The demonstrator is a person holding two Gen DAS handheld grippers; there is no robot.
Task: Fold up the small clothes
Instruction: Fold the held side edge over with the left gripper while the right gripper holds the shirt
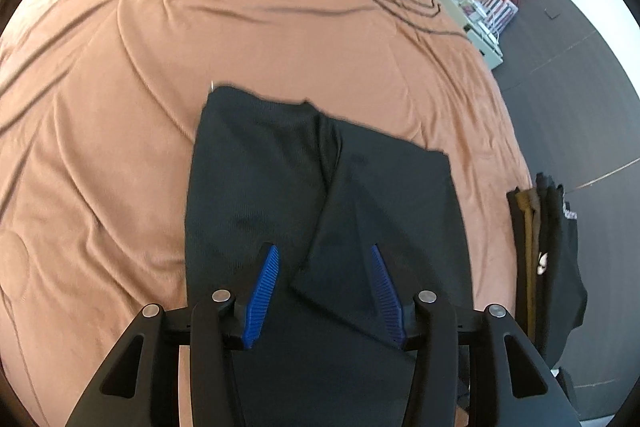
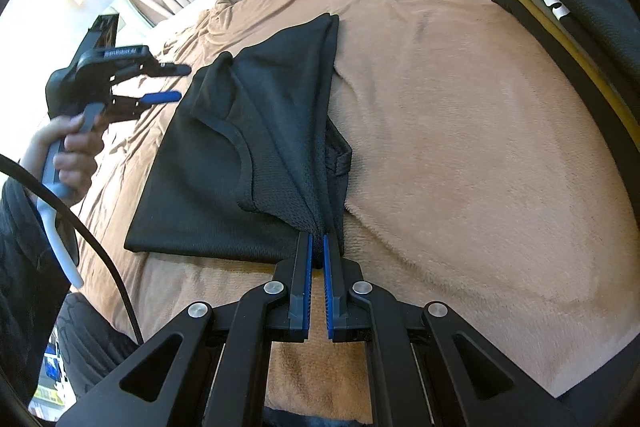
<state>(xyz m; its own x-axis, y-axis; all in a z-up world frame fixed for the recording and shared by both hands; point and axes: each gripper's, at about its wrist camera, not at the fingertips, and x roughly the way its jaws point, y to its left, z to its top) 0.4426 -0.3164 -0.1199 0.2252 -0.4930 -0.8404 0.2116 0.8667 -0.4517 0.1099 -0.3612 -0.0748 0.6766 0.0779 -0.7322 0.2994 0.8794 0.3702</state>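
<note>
Left wrist: left claw (image 1: 324, 267) released, jaws apart over black shirt (image 1: 280, 187), nothing pinched; shirt lies partly folded on brown bed cover (image 1: 120, 87). Stack of folded clothes (image 1: 548, 247) at bed's right edge.

Right wrist: right claw (image 2: 317, 247) clenched on shirt's near edge, fabric bunched btwn pads. Left claw held in a hand (image 2: 68, 151), beside shirt's left side.

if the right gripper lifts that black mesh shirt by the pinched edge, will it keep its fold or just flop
Likely flop: the black mesh shirt looks thin, and it bunches into pleats where the right gripper has its jaws shut on it. Probably light, since it barely dents the blanket. The plush blanket may drag on it, so a push would probably wrinkle it, not slide it.
</note>
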